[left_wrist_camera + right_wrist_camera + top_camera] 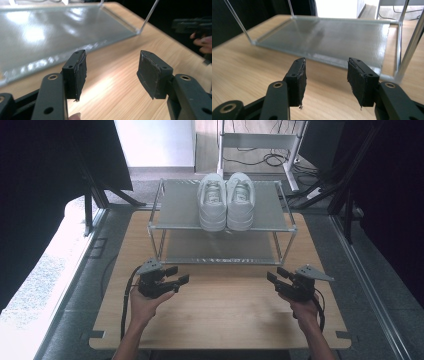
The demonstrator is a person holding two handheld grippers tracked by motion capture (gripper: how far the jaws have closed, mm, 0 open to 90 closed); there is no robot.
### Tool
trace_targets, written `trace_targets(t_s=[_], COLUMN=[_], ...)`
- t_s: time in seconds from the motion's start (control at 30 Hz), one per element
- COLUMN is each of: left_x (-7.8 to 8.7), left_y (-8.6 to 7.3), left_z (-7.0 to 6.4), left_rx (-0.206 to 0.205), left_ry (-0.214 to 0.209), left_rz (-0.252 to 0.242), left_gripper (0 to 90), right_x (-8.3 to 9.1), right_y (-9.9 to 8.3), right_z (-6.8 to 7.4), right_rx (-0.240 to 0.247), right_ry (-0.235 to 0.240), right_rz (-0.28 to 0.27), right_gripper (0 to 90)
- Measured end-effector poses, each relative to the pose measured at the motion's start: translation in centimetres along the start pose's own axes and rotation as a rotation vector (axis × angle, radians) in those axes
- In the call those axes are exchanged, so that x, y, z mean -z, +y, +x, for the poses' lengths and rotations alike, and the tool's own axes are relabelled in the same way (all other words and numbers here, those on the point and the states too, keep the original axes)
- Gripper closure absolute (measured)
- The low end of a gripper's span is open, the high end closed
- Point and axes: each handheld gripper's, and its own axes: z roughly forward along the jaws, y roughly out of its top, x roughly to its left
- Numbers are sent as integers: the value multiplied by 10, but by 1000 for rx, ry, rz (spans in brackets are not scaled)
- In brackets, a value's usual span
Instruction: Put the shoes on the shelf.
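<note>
You hold your left tongs [177,275] at about 7 o'clock on the worktop [220,315] and your right tongs [276,276] at about 5 o'clock, and both sets are wide apart with nothing between them, so they look ready to grab. The two white shoes [226,200] sit side by side, touching, on the top shelf of the metal rack [175,210] at 12 o'clock, toes facing you, likely so you can reach one with each hand. The bottom shelf [329,37] is bare and lies just past your tongs.
</note>
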Motion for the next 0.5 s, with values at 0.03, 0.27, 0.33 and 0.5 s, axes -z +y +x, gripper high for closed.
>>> trace_targets(t_s=[0.03,0.27,0.33,0.5], left_x=[1,3,3,7], left_y=[-4,-9,-9,-11], left_z=[2,8,10,13], left_rx=[8,41,49,50], left_ry=[-2,-11,-8,9], left_rz=[0,-25,-25,-46], left_gripper=[401,400,391,380], right_x=[-1,0,-1,-3], right_y=[-3,-6,-8,-19], right_z=[0,0,0,-6], right_rx=[9,7,10,23], right_ry=[-7,-11,-12,-53], right_rz=[6,-2,0,54], right_gripper=[497,488,465,449])
